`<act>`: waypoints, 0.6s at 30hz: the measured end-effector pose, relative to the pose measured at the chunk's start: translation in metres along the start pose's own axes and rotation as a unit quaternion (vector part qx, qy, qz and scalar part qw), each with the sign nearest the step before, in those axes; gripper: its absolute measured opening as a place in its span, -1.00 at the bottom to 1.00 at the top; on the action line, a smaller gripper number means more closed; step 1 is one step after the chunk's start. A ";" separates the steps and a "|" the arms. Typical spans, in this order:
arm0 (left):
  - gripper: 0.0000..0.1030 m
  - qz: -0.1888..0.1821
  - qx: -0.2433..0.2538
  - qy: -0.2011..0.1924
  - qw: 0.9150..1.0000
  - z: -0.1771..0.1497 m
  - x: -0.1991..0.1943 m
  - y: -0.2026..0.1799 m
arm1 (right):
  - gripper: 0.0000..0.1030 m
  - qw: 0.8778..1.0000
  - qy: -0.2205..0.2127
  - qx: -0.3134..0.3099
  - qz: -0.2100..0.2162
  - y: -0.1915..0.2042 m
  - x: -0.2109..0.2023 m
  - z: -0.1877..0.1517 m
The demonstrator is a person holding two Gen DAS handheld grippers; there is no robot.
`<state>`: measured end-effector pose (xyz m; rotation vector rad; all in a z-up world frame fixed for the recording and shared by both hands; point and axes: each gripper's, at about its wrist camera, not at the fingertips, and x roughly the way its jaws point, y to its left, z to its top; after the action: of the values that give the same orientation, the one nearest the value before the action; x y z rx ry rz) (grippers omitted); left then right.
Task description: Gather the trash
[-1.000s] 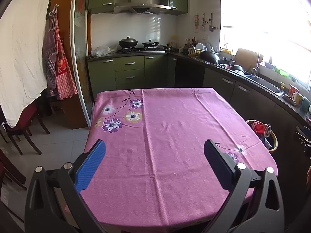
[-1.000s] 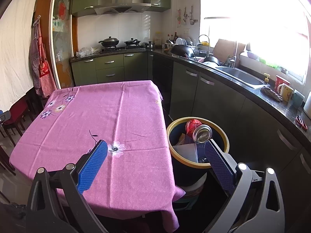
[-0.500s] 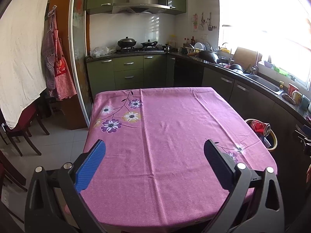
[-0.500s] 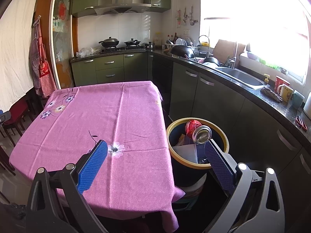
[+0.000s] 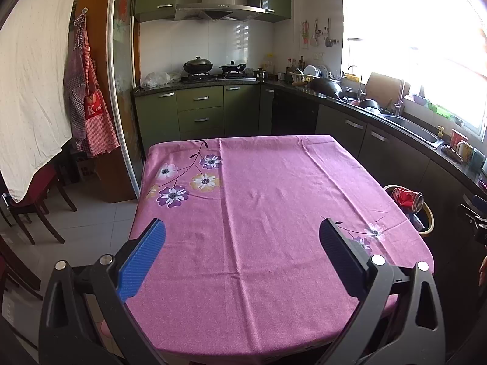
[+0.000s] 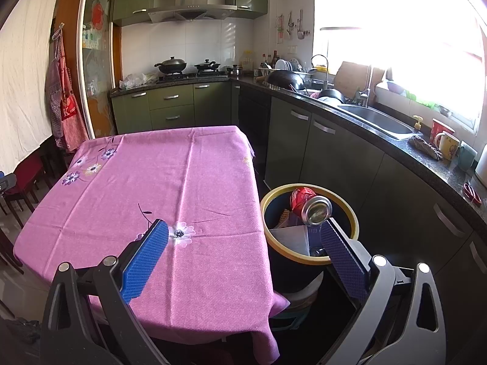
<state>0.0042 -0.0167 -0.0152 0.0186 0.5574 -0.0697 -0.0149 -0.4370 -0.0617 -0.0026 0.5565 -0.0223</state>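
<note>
Left gripper [image 5: 242, 237] with fingers apart, empty, over pink tablecloth [image 5: 274, 206]. Right gripper [image 6: 243, 238] also spread, empty, at table edge. Red can [image 6: 309, 205] lies on top in yellow-rimmed bin [image 6: 350, 213] beside table.

A pink flowered tablecloth [image 5: 274, 213] covers the table; nothing else lies on it.
</note>
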 end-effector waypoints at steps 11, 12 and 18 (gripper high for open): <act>0.87 0.000 -0.001 0.000 1.000 -0.001 0.001 0.001 | 0.91 1.000 0.001 -0.002 0.001 0.000 0.003 -0.001; 0.87 0.000 -0.001 0.000 1.000 -0.001 0.001 0.001 | 0.91 1.000 0.001 -0.002 0.001 0.000 0.002 -0.001; 0.87 -0.001 0.000 0.003 1.000 -0.002 0.003 0.000 | 0.91 1.000 0.005 -0.004 0.002 0.001 0.007 -0.002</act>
<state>0.0052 -0.0165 -0.0184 0.0191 0.5643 -0.0718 -0.0104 -0.4363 -0.0668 -0.0093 0.5670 -0.0158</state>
